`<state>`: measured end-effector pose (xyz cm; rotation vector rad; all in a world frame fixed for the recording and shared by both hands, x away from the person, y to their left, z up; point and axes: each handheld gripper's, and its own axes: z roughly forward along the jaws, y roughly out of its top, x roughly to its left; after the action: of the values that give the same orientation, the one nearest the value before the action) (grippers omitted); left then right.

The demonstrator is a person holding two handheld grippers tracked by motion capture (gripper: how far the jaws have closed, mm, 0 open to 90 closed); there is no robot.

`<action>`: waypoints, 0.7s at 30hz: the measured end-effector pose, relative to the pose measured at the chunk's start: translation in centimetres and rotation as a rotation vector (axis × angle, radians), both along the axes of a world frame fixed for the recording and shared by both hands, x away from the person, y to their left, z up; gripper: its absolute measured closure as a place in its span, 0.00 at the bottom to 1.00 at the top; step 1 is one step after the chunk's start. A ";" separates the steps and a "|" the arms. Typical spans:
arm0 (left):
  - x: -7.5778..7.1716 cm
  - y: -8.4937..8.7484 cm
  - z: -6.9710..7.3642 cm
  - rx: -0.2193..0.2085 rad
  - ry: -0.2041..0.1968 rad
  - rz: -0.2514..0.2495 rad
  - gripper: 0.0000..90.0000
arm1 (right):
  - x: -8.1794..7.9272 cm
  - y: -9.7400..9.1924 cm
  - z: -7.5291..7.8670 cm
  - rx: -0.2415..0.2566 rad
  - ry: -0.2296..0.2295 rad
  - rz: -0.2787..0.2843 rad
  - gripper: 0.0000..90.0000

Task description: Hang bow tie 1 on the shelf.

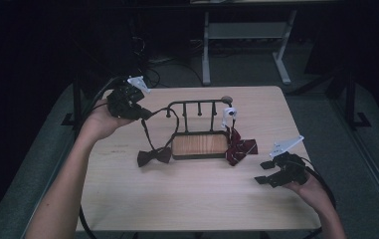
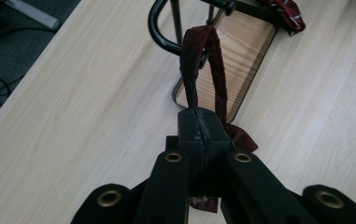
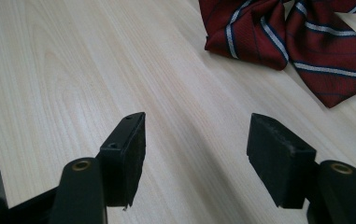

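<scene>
Right now the left gripper [image 2: 202, 128] has its jaws pinched tight on the strap [image 2: 202, 70] of the dark bow tie [image 1: 153, 156]. From the pads the strap runs as a loop out to the curved end of the rack [image 1: 197, 130], where it drapes over the black bar. The bow itself lies on the table [image 1: 187, 199], just beside the rack's left end. The left hand [image 1: 100, 122] is held raised near the far left corner, palm turned up, wrist bent back. The right gripper [image 3: 196, 154] rests low by the near right edge (jaws wide apart, nothing between them), pointing toward the striped tie [image 3: 288, 35], which lies well ahead of its fingers. No writing can be read anywhere.
</scene>
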<state>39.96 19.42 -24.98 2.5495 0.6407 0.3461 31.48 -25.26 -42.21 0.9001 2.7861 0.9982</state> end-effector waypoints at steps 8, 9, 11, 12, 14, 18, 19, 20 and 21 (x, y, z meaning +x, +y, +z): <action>1.1 0.3 -0.8 -0.011 0.009 0.031 1.00 | 0.1 -0.2 -0.3 -0.004 0.008 -0.009 0.41; 1.2 0.3 -0.9 -0.012 0.013 0.035 1.00 | 0.1 -0.2 -0.3 -0.003 0.008 -0.008 0.41; 1.4 0.3 -1.0 -0.011 0.019 0.038 1.00 | 0.1 -0.2 -0.3 -0.002 0.008 -0.005 0.41; 1.6 0.2 -1.1 0.004 0.024 0.047 1.00 | 0.1 -0.2 -0.3 -0.002 0.008 -0.004 0.41; 1.9 0.1 -1.3 0.022 0.026 0.055 1.00 | 0.1 -0.2 -0.4 -0.004 0.011 -0.004 0.41; 2.3 0.1 -1.5 0.028 0.037 0.067 1.00 | 0.1 -0.3 -0.3 -0.005 0.011 -0.006 0.41; 2.3 0.1 -1.5 0.028 0.037 0.067 1.00 | 0.1 -0.3 -0.3 -0.005 0.011 -0.006 0.41; 2.4 0.0 -1.6 0.025 0.044 0.078 1.00 | 0.1 -0.3 -0.3 -0.003 0.009 -0.007 0.41; 2.4 0.0 -1.6 0.028 0.045 0.080 1.00 | 0.1 -0.3 -0.3 -0.003 0.010 -0.008 0.41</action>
<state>42.40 19.45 -26.58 2.5697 0.7618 0.3287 31.57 -25.59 -42.53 0.9172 2.7888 0.9917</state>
